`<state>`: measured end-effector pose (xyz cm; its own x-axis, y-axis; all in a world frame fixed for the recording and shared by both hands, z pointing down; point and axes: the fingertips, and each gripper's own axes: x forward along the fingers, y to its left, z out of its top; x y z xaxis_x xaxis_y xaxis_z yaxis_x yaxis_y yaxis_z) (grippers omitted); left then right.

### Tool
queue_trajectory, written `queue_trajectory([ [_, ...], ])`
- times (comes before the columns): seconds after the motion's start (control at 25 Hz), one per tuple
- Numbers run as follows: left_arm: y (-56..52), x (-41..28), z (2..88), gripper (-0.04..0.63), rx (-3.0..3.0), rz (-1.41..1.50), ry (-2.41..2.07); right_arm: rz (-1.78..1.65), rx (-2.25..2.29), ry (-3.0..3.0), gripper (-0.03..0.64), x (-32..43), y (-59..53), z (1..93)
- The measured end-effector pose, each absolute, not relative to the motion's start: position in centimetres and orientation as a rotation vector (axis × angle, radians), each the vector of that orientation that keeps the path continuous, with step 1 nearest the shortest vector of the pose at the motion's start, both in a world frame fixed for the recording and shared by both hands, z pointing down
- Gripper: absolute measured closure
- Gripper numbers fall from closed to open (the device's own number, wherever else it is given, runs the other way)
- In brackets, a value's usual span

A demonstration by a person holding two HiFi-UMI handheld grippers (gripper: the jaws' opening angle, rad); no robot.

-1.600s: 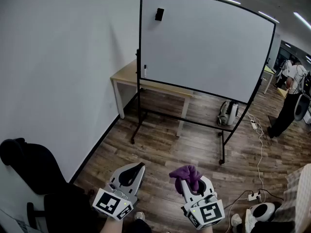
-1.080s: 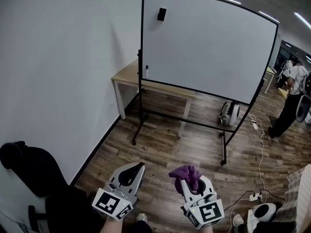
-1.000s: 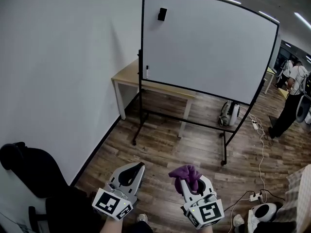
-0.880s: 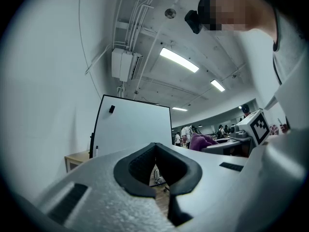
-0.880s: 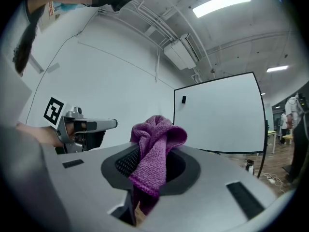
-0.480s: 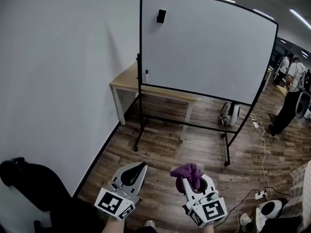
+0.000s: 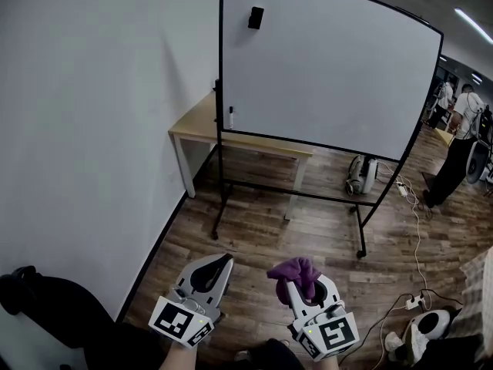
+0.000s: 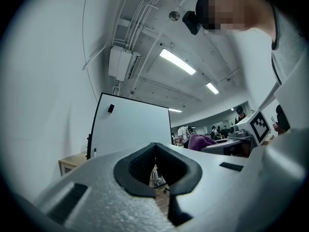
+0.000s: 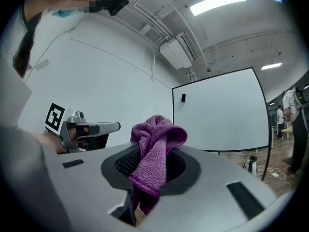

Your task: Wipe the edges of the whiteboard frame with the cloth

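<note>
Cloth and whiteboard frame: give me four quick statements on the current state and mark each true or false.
1. The purple cloth is clamped in the right gripper. True.
2. The left gripper holds a marker. False: it is shut with nothing in it.
3. The cloth is pressed against the whiteboard frame. False: the frame stands across the floor, well away from both grippers.
4. A small black item sits near the board's upper left corner. True.
</note>
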<state>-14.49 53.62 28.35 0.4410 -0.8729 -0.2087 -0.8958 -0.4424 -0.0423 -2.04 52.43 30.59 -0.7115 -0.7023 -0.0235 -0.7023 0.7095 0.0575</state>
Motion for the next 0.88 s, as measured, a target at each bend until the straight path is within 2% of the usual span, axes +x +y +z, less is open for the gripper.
queue_trajectory([
  [0.88, 36.9, -17.9, 27.3, 0.578, -2.486, 0.261, 1.636, -0.129, 1.121, -2.931, 0.54, -5.1, 34.9, 28.9],
])
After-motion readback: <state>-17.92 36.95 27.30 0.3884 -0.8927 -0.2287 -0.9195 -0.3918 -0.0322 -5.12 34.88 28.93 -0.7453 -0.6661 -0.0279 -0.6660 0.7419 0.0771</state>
